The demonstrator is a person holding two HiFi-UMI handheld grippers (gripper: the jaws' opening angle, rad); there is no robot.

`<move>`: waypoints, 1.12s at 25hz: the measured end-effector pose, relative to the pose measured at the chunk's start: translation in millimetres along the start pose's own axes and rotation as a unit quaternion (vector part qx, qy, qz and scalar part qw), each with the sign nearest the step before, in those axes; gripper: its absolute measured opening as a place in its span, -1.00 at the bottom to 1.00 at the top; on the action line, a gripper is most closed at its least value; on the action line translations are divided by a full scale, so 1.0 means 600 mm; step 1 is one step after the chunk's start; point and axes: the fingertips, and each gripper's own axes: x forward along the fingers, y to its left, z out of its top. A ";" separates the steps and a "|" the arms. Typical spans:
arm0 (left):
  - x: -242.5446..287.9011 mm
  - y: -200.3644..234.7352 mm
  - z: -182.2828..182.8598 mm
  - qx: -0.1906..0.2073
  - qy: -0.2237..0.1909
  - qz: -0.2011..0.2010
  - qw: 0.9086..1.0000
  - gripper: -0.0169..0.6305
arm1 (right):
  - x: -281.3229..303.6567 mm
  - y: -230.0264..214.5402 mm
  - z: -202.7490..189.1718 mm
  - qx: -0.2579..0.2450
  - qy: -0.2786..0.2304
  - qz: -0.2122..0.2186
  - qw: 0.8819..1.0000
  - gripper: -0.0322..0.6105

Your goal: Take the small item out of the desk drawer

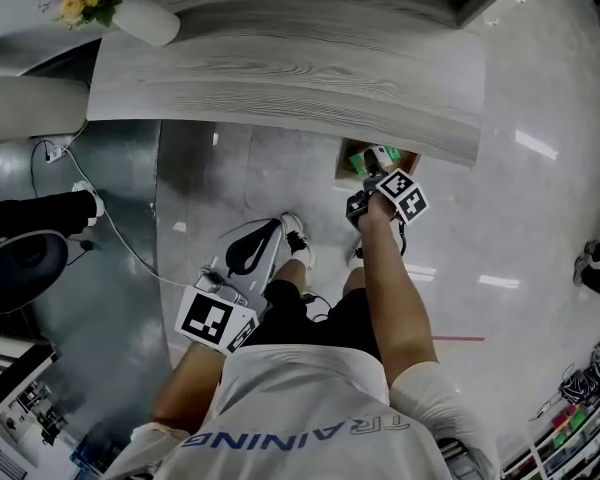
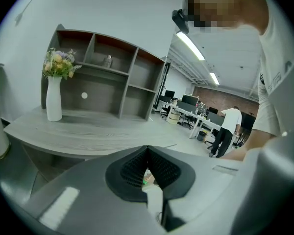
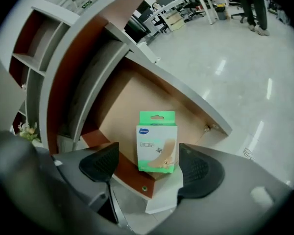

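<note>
Right gripper view: the small box (image 3: 157, 141) lies in the open drawer (image 3: 121, 106), straight ahead between the released jaws of your right hand-held gripper (image 3: 151, 166), long axis along them, seemingly untouched. Your clenched left hand-held gripper (image 1: 250, 250) hangs well apart.

Bright light is cast by ceiling strips (image 2: 191, 45); glare is thrown on the floor (image 1: 535, 145); gripper views are bowed, dark-cornered.

Head view overhead, gripper views facing desk (image 1: 280, 78)

Open-plan office, rows of desks (image 2: 196, 115) w/ monitors (image 2: 188, 100), ceiling strip lights (image 2: 190, 45), grey desk (image 2: 88, 126) w/ shelf unit (image 2: 108, 77)
</note>
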 end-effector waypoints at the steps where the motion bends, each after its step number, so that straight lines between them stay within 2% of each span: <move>1: -0.001 0.005 -0.003 -0.002 0.000 -0.001 1.000 -0.94 | 0.008 -0.005 0.000 0.008 -0.003 -0.005 1.000 0.35; 6: -0.012 0.042 -0.012 -0.008 0.008 0.011 1.000 -0.94 | 0.038 -0.024 0.005 0.036 -0.018 -0.026 0.999 0.37; 9: -0.017 0.061 -0.018 -0.015 0.020 0.015 1.000 -0.94 | 0.051 -0.020 0.009 0.039 -0.023 -0.031 0.999 0.35; 11: -0.019 0.074 -0.019 -0.023 0.015 0.020 0.999 -0.94 | 0.058 -0.018 0.008 0.037 -0.020 -0.036 0.998 0.34; 15: -0.022 0.086 -0.020 -0.032 0.010 0.024 0.999 -0.94 | 0.063 -0.025 0.006 0.037 -0.015 -0.055 0.998 0.17; 18: -0.024 0.089 -0.023 -0.035 0.010 0.026 0.999 -0.94 | 0.063 -0.029 0.008 0.041 -0.014 -0.062 0.997 0.16; 22: -0.027 0.082 -0.023 -0.034 0.008 0.029 0.999 -0.94 | 0.054 -0.027 0.011 0.038 -0.012 -0.051 0.998 0.16; 28: -0.027 0.070 0.002 -0.037 -0.006 0.024 0.999 -0.94 | 0.004 -0.005 0.019 0.005 -0.027 -0.018 0.999 0.15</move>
